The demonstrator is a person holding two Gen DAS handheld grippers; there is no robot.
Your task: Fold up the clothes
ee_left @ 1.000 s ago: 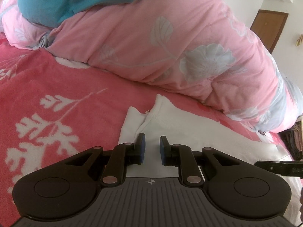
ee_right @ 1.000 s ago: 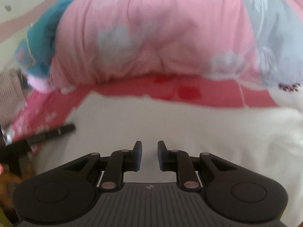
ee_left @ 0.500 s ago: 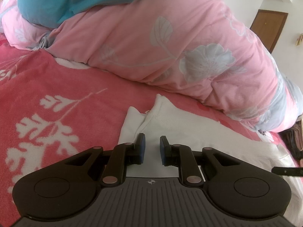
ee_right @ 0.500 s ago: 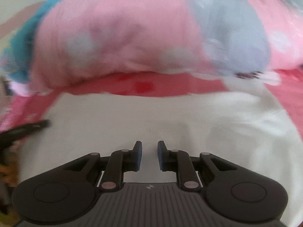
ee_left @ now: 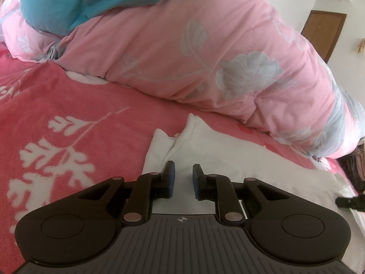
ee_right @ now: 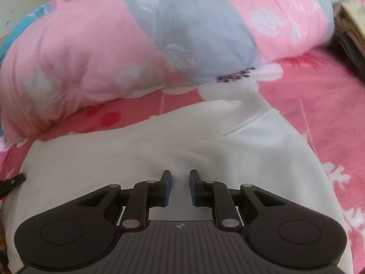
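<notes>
Left tool (ee_left: 181,180) hovers low over the white garment (ee_left: 219,150), its 2 blue pads a narrow gap apart with nothing between them. Right tool (ee_right: 178,188) sits over the same garment (ee_right: 159,150); its jaws are closing, and only flat cloth shows through the gap, none of it pinched.

That garment lies spread on the red bed blanket (ee_left: 68,105), just in front of the pink floral quilt (ee_left: 205,52) heaped along the far side.

To fold well, I judge each tool should drop onto an outer edge, pinch both cloth layers at matching points, lift only enough to clear the blanket, and carry the edge across in 1 even sweep so no crease gets trapped. Neither tool is at an edge yet.

Only the left wrist view shows the collar end (ee_left: 194,123), the garment's left border, a turquoise cover (ee_left: 75,6) on top of the quilt and a brown door (ee_left: 324,34). Only the right wrist view shows the garment's broad body, a seam (ee_right: 253,121) toward its far right corner, and the quilt's grey panel (ee_right: 194,34). It is blurred.
</notes>
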